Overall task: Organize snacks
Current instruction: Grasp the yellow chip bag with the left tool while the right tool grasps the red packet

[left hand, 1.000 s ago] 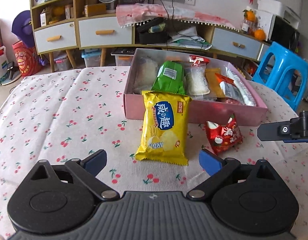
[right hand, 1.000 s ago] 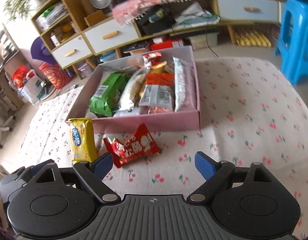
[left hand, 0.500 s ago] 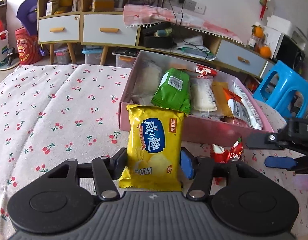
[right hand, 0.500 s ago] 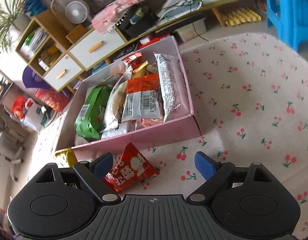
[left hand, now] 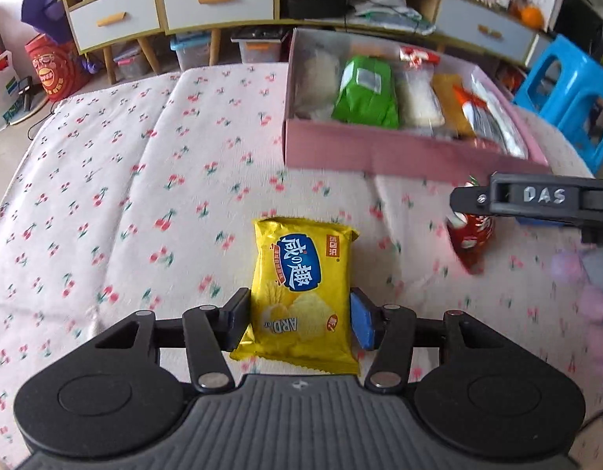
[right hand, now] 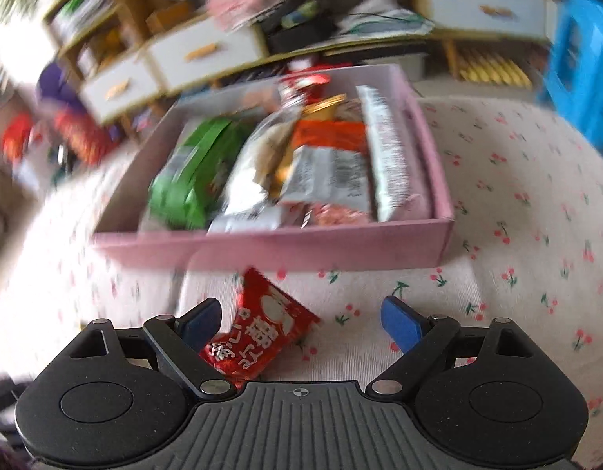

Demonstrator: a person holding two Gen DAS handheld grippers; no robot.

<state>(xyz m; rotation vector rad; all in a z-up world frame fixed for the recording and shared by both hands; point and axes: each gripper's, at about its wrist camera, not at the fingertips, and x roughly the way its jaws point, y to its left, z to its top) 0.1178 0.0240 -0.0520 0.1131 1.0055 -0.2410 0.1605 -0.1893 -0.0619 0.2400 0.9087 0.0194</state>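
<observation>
My left gripper (left hand: 299, 319) is shut on a yellow snack bag (left hand: 301, 288) and holds it above the cherry-print tablecloth (left hand: 125, 196). A pink box (left hand: 379, 152) with several snack packs stands ahead to the right; it also shows in the right wrist view (right hand: 270, 248). My right gripper (right hand: 301, 319) is open, low over the cloth, with a red snack pack (right hand: 262, 333) lying between its fingers, close to the left one. The red pack (left hand: 471, 241) also shows in the left wrist view, under the right gripper's finger (left hand: 516, 197).
A blue plastic stool (left hand: 575, 90) stands at the table's right. Wooden drawers and shelves (left hand: 164, 4) line the far wall, with clutter underneath. The tablecloth stretches wide to the left of the box.
My left gripper closed on the yellow bag and lifted it back from the box. My right gripper dropped lower and closer around the red pack, staying open.
</observation>
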